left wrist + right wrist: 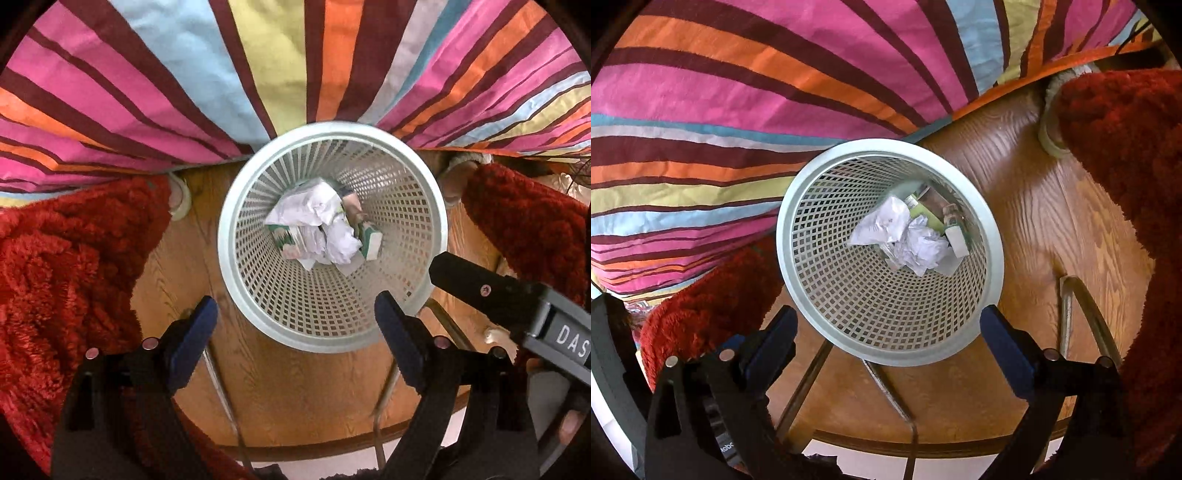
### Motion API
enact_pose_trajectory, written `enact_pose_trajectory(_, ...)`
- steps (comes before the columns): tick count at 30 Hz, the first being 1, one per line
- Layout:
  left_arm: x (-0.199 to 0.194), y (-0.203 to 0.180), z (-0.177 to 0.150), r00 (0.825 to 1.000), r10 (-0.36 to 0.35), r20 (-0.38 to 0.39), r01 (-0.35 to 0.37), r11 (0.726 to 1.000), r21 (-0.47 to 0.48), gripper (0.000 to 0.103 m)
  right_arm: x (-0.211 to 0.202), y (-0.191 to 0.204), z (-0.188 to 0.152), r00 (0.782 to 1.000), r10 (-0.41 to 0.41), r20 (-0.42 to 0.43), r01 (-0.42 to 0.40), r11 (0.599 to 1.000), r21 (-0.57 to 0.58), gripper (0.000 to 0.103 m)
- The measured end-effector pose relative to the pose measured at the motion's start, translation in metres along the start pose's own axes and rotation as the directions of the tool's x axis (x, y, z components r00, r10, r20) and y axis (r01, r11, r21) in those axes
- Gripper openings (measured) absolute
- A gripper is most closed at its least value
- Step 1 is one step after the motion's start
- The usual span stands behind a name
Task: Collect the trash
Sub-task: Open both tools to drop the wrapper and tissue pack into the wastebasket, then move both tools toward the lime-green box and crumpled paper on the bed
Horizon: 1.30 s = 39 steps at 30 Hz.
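Below both of your grippers stands the white mesh wastebasket, upright on the wood-grain floor and hard against the hem of a striped cloth. At its bottom lies the trash: crumpled white paper heaped in the middle, with a small green-and-white carton just beside it toward the wall of the basket. Your left gripper hangs over the rim with its jaws wide apart and nothing between the blue pads. Your right gripper stands just as wide — also holding nothing — and one of its black fingers juts into the left wrist view over the basket's edge. Red fuzzy sleeves flank the basket on both sides, near but apart from it.
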<state>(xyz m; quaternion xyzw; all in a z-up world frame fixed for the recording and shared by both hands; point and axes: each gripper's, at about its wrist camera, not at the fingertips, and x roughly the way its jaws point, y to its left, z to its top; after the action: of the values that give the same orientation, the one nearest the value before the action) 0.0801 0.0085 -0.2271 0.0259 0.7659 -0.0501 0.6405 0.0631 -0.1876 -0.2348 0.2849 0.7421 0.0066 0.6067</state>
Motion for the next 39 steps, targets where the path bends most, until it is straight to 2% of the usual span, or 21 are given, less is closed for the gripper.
enact_pose_trajectory(7, -0.022, -0.002, -0.002, 0.994, 0.025, 0.106, -0.027, 1.0, 0.015, 0.085, -0.009, 0.0, -0.002, 0.999, 0.001, 0.043, -0.001, 1.0, -0.009, 0.095)
enact_pose_trajectory(13, -0.045, 0.001, -0.005, 0.976, 0.04, 0.216, -0.04, 0.999, 0.0, 0.085, -0.022, -0.006, -0.001, 0.994, 0.035, 0.099, -0.036, 0.999, 0.005, 0.095)
enact_pose_trajectory(19, -0.069, 0.0, -0.009, 0.944, 0.033, 0.327, -0.034, 0.999, -0.002, 0.085, -0.042, 0.002, -0.005, 0.978, 0.053, 0.202, -0.045, 0.998, -0.043, 0.095)
enact_pose_trajectory(22, -0.081, -0.003, -0.012, 0.922, 0.032, 0.386, -0.036, 0.999, 0.003, 0.085, -0.055, 0.009, -0.009, 0.963, 0.058, 0.265, -0.034, 0.995, -0.096, 0.095)
enact_pose_trajectory(23, -0.086, -0.004, -0.014, 0.912, 0.033, 0.409, -0.038, 0.999, 0.004, 0.085, -0.062, 0.014, -0.011, 0.95, 0.063, 0.306, -0.025, 0.991, -0.128, 0.095)
enact_pose_trajectory(25, -0.093, -0.006, -0.016, 0.896, 0.033, 0.444, -0.039, 0.999, 0.004, 0.085, -0.069, 0.015, -0.013, 0.938, 0.065, 0.34, -0.016, 0.989, -0.144, 0.095)
enact_pose_trajectory(27, -0.1, -0.006, -0.016, 0.876, 0.029, 0.481, -0.033, 0.999, 0.001, 0.085, -0.083, 0.019, -0.016, 0.905, 0.07, 0.419, 0.006, 0.984, -0.178, 0.095)
enact_pose_trajectory(28, -0.103, -0.006, -0.016, 0.869, 0.023, 0.494, -0.028, 1.0, 0.002, 0.085, -0.085, 0.02, -0.017, 0.898, 0.071, 0.435, 0.012, 0.983, -0.184, 0.095)
enact_pose_trajectory(30, -0.111, -0.006, -0.016, 0.846, 0.019, 0.532, -0.02, 1.0, -0.004, 0.085, -0.099, 0.024, -0.021, 0.853, 0.09, 0.514, 0.026, 0.976, -0.214, 0.095)
enact_pose_trajectory(31, -0.115, -0.005, -0.017, 0.833, 0.018, 0.553, -0.017, 1.0, -0.006, 0.085, -0.102, 0.025, -0.023, 0.84, 0.095, 0.534, 0.03, 0.975, -0.219, 0.095)
enact_pose_trajectory(33, -0.123, -0.002, -0.017, 0.807, 0.015, 0.59, -0.012, 1.0, -0.009, 0.085, -0.119, 0.028, -0.03, 0.769, 0.112, 0.629, 0.061, 0.967, -0.246, 0.095)
enact_pose_trajectory(34, -0.127, -0.002, -0.019, 0.791, 0.016, 0.611, -0.011, 1.0, -0.012, 0.085, -0.122, 0.028, -0.031, 0.75, 0.116, 0.651, 0.07, 0.965, -0.253, 0.095)
enact_pose_trajectory(35, -0.134, -0.001, -0.02, 0.767, 0.019, 0.641, -0.013, 1.0, -0.014, 0.085, -0.134, 0.032, -0.036, 0.698, 0.135, 0.703, 0.096, 0.955, -0.279, 0.095)
enact_pose_trajectory(37, -0.143, -0.001, -0.021, 0.733, 0.038, 0.679, -0.031, 0.999, -0.023, 0.085, -0.139, 0.035, -0.039, 0.665, 0.145, 0.733, 0.125, 0.945, -0.301, 0.095)
enact_pose_trajectory(39, -0.151, 0.001, -0.021, 0.706, 0.058, 0.706, -0.049, 0.998, -0.033, 0.085, -0.151, 0.043, -0.043, 0.586, 0.133, 0.799, 0.206, 0.929, -0.306, 0.095)
